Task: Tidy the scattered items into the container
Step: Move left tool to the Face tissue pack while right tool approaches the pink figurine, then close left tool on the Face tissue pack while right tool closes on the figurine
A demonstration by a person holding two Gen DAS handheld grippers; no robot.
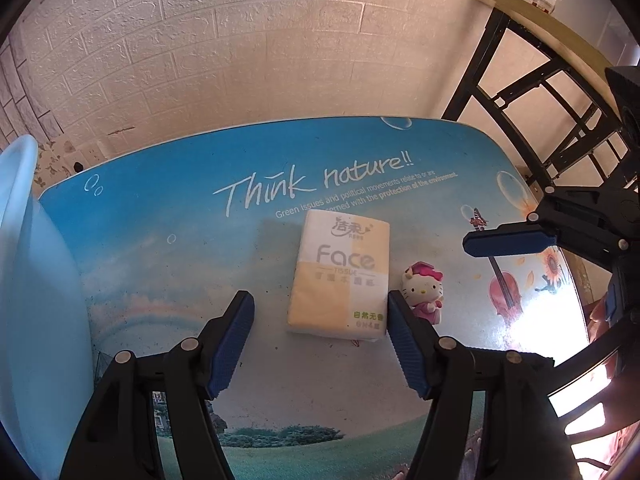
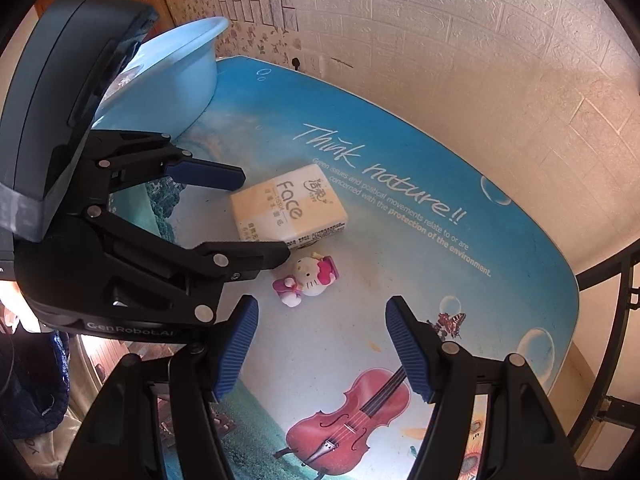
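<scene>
Glossy printed tabletop (image 1: 168, 216), "Think nature!!" graphic, against a white embossed brick-pattern wall (image 1: 240, 40). Landmark: the tissue pack (image 1: 340, 276).

Tissue pack lies flat mid-table, soft plastic film over stacked paper. You should expect it to be light and squashy, with slick film. Judgement: take it across the short width, near the middle, and squeeze enough to dent it so it doesn't slide out.

Hello Kitty figurine (image 1: 424, 292) lies on its side just right of the pack, close to touching; can't tell if it does. It looks like small moulded vinyl or rubber, rounded and light. Grip the head or body, not the bow.

Pale blue plastic basin (image 2: 176, 68) sits well left of the pack, smooth, with a rolled rim. That's your container.

Left gripper (image 1: 320, 308) is spread wide, empty, its ribbed blue pads straddling the pack's near end. Right gripper (image 2: 320, 312) is also wide open, empty, right of the figurine.
</scene>
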